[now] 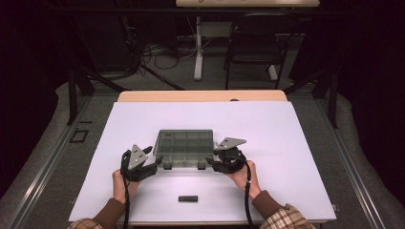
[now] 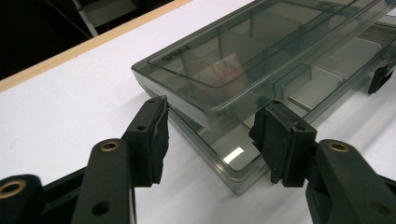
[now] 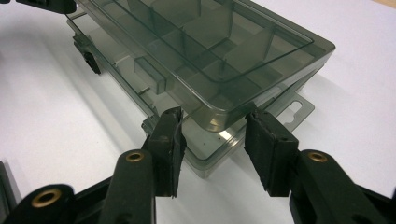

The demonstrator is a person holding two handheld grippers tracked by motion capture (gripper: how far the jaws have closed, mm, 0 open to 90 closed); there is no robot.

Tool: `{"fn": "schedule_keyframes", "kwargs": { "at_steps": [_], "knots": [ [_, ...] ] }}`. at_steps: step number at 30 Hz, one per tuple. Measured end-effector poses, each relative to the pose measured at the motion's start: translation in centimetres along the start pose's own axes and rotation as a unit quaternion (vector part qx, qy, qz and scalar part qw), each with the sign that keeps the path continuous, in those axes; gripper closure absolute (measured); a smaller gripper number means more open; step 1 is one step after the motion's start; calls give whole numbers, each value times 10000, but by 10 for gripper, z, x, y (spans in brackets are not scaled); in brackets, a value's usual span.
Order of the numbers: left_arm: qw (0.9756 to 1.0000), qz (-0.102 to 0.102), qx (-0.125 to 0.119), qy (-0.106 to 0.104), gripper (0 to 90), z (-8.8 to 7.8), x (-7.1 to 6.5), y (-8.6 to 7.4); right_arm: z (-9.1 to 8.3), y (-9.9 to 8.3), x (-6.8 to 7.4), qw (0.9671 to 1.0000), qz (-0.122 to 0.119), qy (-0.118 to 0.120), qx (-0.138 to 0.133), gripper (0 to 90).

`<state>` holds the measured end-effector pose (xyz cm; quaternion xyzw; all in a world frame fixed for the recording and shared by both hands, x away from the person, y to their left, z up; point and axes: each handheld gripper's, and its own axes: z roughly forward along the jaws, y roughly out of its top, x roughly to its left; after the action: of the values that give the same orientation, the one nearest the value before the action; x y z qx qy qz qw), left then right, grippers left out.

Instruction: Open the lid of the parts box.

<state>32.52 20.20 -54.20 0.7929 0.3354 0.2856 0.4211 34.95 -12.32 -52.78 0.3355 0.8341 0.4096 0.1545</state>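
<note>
Both grippers parked at the near corners of the smoky organizer box

We've got the compartment box [image 1: 185, 148] sitting mid-desk [image 1: 286, 143] on the white sheet, lid lifted a bit off the base at the near edge. Our left gripper [image 2: 210, 135] has its jaws straddling the near-left corner, pads not pressing as far as we can see. Our right gripper [image 3: 212, 140] does the same at the near-right corner, jaws apart. A small black block [image 1: 188, 198] lies closer to us, well apart.

Both grippers [image 1: 155, 164] [image 1: 213, 162] low, jaws half-spread, facing inward
</note>
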Motion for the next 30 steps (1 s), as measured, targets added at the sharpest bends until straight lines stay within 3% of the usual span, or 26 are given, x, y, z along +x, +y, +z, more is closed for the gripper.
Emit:
{"fn": "schedule_keyframes", "kwargs": {
  "at_steps": [6, 13, 22, 30],
  "knots": [
    [9999, 101, -96, 64, 494, 0, -2, 1, -4, 0, -1, 9999, -51, -49, -73, 521],
    [9996, 181, -194, 121, 517, -2, -3, 2, -4, 1, 0, 9984, -434, -299, -190, 446],
    [9996, 185, -199, 101, 523, -2, -2, 3, -3, 2, 3, 9940, -829, -595, -388, 499],
    [9996, 190, -209, 87, 529, -2, 0, 5, -2, 3, 2, 9932, -829, -658, -480, 563]
  ]
}}
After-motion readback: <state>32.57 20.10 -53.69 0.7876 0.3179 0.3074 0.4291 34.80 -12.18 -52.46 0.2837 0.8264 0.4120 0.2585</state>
